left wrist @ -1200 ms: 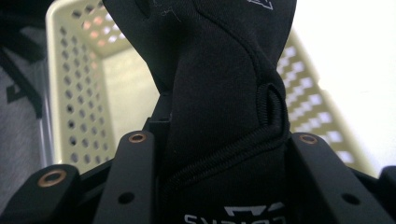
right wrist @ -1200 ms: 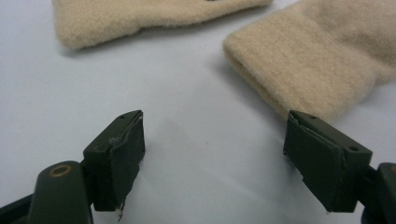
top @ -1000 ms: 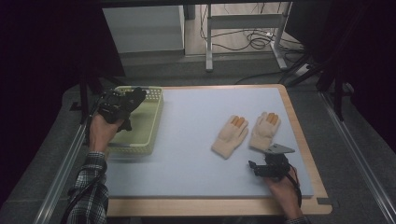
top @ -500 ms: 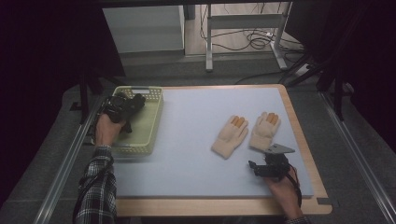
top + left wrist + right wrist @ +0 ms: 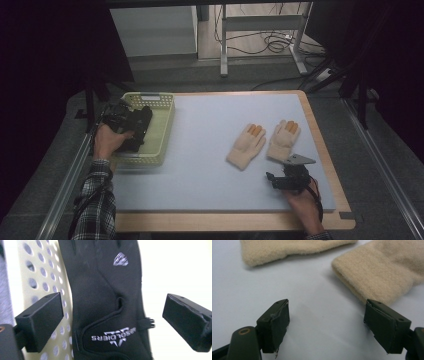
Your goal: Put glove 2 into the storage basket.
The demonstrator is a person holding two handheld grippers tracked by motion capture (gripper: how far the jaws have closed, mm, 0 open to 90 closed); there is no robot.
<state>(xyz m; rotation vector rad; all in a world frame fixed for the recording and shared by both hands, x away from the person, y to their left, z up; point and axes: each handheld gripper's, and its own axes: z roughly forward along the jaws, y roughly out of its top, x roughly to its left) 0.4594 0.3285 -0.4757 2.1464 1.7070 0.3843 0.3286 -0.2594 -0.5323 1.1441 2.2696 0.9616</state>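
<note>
Left gripper (image 5: 110,322) spread wide over black fabric glove (image 5: 107,297) in pale-green perforated plastic basket (image 5: 162,125); likely pick-up step, needs closing. Right gripper (image 5: 325,325) spread, empty, near beige knitted gloves (image 5: 262,142).

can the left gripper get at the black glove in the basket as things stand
Probably yes. The left gripper is over the yellow-green basket with its jaws wide apart on either side of the black glove, and nothing lies between them.
</note>
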